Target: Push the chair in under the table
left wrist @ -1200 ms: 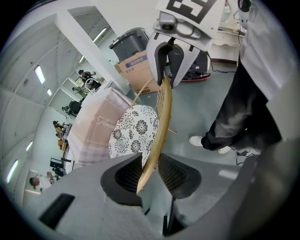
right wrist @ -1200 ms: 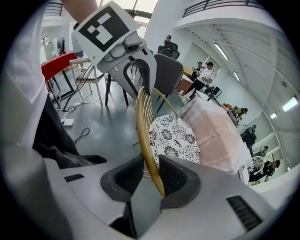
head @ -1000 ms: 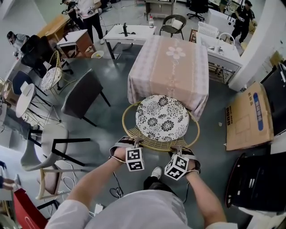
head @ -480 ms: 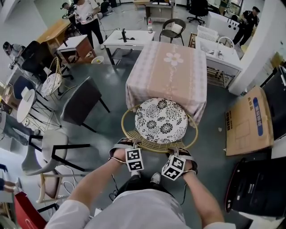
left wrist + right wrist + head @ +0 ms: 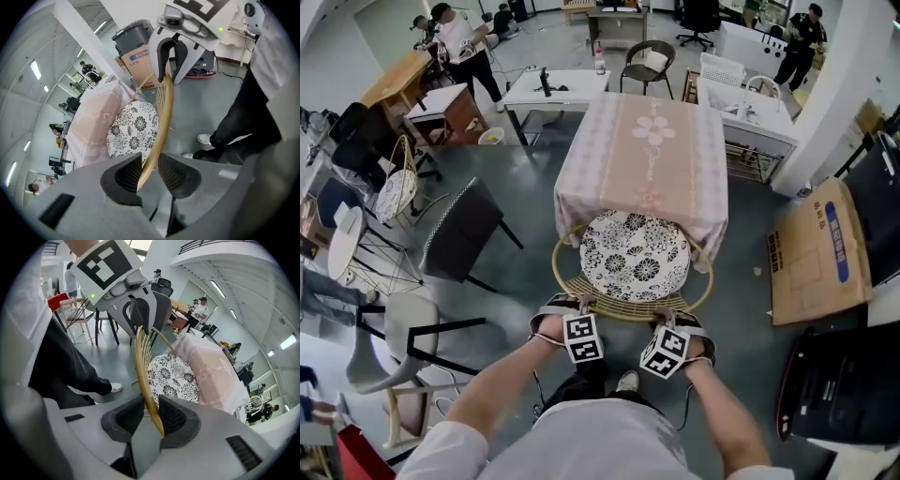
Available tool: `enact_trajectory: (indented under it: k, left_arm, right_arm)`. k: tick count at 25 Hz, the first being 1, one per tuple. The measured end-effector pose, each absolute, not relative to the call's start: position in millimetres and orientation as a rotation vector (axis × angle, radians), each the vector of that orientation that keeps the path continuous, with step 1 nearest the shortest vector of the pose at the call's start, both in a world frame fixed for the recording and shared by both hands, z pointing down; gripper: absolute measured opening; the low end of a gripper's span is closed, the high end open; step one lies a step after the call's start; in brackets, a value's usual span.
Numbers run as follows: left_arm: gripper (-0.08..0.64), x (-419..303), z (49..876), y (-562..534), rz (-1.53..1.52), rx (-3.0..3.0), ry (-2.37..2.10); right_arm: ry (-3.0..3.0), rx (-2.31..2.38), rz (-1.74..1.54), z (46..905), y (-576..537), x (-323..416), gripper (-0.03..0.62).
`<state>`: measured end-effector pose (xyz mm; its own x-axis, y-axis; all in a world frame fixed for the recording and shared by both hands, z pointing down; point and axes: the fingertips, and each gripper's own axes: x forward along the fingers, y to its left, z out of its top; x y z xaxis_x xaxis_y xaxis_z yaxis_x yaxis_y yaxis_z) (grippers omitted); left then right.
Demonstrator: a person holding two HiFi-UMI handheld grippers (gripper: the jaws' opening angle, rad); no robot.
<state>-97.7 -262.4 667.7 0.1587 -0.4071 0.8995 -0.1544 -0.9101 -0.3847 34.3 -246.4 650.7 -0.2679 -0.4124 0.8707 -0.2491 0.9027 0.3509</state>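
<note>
A round rattan chair (image 5: 623,305) with a black-and-white flowered cushion (image 5: 635,255) stands against the near side of a table under a pink cloth (image 5: 642,159). The cushion's far edge lies beneath the cloth's hem. My left gripper (image 5: 580,305) and right gripper (image 5: 671,315) are side by side on the chair's curved back rim. In the left gripper view the rim (image 5: 161,112) runs between that gripper's (image 5: 150,171) pads, which close on it. The right gripper view shows the same rim (image 5: 143,366) clamped in the right gripper (image 5: 151,416).
A dark grey chair (image 5: 464,230) stands left of the table, a white chair (image 5: 408,328) nearer left. A flat cardboard box (image 5: 820,248) and a black bin (image 5: 844,384) lie at the right. White desks (image 5: 553,89) and people are beyond.
The chair has slid away from me toward the table, its cushion now partly under the cloth. Both grippers went forward with the rim, still closed on it.
</note>
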Motion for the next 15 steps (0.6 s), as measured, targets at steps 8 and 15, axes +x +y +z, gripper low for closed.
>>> enact_trajectory:
  k: [8,15]
  left_arm:
    - [0.110,-101,666,-294,-1.803,-2.241,0.509]
    - [0.110,-101,666,-322,-1.790,-2.242,0.493]
  right_arm:
    - [-1.837,0.525,-0.145,649,-278,30,0.089]
    - [-1.821,0.554,-0.131,650,-305,31,0.089]
